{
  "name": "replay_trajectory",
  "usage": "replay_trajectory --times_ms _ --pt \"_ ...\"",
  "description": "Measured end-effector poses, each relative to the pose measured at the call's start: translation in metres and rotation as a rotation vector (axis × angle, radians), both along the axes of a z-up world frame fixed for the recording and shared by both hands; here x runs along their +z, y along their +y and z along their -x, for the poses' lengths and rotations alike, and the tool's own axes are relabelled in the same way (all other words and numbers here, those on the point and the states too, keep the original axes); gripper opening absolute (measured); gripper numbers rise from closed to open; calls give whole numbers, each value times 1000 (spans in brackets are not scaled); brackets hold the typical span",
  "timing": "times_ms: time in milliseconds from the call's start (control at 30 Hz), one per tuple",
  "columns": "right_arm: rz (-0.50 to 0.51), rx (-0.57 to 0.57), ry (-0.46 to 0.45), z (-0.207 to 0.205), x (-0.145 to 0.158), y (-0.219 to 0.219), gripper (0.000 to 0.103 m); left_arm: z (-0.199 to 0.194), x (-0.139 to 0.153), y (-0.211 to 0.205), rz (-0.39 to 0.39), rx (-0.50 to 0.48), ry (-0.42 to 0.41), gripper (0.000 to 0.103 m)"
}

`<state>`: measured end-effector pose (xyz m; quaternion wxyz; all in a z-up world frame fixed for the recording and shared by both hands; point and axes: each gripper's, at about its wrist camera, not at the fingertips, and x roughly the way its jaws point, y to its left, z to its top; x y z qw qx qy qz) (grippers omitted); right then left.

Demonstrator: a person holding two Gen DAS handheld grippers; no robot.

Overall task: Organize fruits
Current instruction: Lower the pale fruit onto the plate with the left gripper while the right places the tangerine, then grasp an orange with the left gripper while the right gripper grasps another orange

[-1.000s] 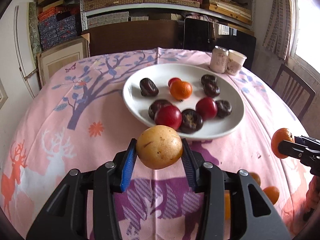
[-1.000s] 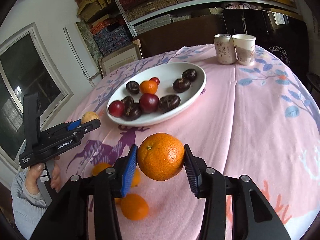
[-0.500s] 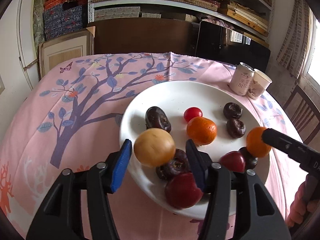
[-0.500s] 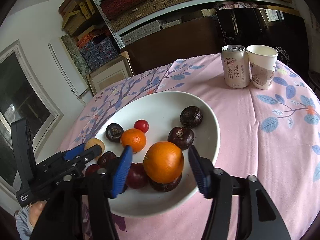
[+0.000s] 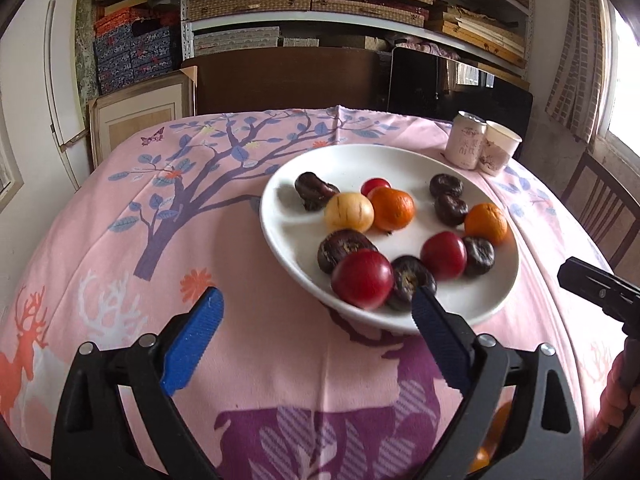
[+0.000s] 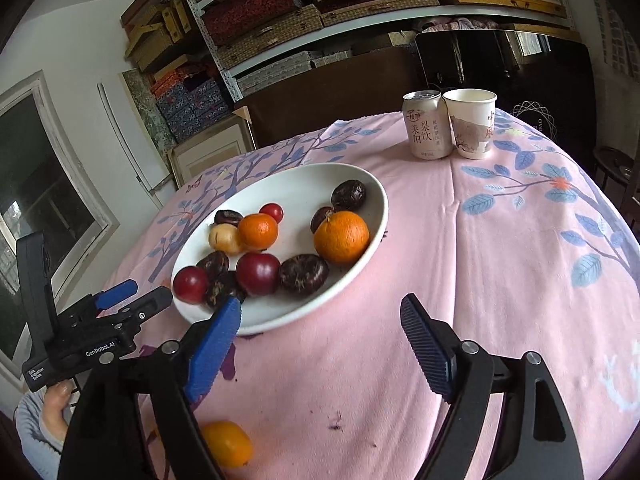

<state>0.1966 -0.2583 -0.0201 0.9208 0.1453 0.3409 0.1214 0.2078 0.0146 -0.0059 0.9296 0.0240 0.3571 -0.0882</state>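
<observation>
A white plate [image 5: 304, 160] [image 6: 296, 184] on the pink tablecloth holds a yellow fruit [image 5: 349, 212] [image 6: 222, 239], two oranges [image 5: 485, 224] [image 6: 341, 237] [image 5: 392, 208], red fruits [image 5: 362, 279] and several dark fruits. My left gripper [image 5: 316, 332] is open and empty, just in front of the plate's near rim. My right gripper [image 6: 320, 340] is open and empty, also in front of the plate. A loose orange [image 6: 226, 444] lies on the cloth below the right gripper's left finger.
A drink can [image 6: 426, 124] and a paper cup [image 6: 472, 122] stand at the table's far right. Shelves of boxes and a dark cabinet stand behind the table. A wooden chair [image 5: 600, 208] is at the right.
Both grippers opened and drew back from the plate. The yellow fruit and the orange they held now lie on the plate.
</observation>
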Motion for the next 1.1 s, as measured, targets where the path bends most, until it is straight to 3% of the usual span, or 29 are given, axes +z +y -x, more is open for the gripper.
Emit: replay_trajectory --times_ms 233,500,733,867,933,1033,1100 --pt "-8 -25 -36 40 2 -9 93 64 3 -15 -66 -70 -81 98" --pt "-37 -44 -21 46 -2 -18 94 93 -15 -27 -138 -153 -31 98" --pt "-39 -44 -12 45 -3 -18 94 87 -24 -29 -98 -204 38 99" --pt "-40 -47 -11 44 -3 -18 94 77 -18 -3 -127 -36 -5 99" --pt "-41 -45 -13 44 -3 -18 94 69 -20 17 -69 25 34 98" --pt "-40 -43 -17 45 -2 -18 94 77 -9 26 39 -17 3 98" --pt "-40 -45 -15 45 -3 -18 94 85 -9 15 1 -61 -20 98"
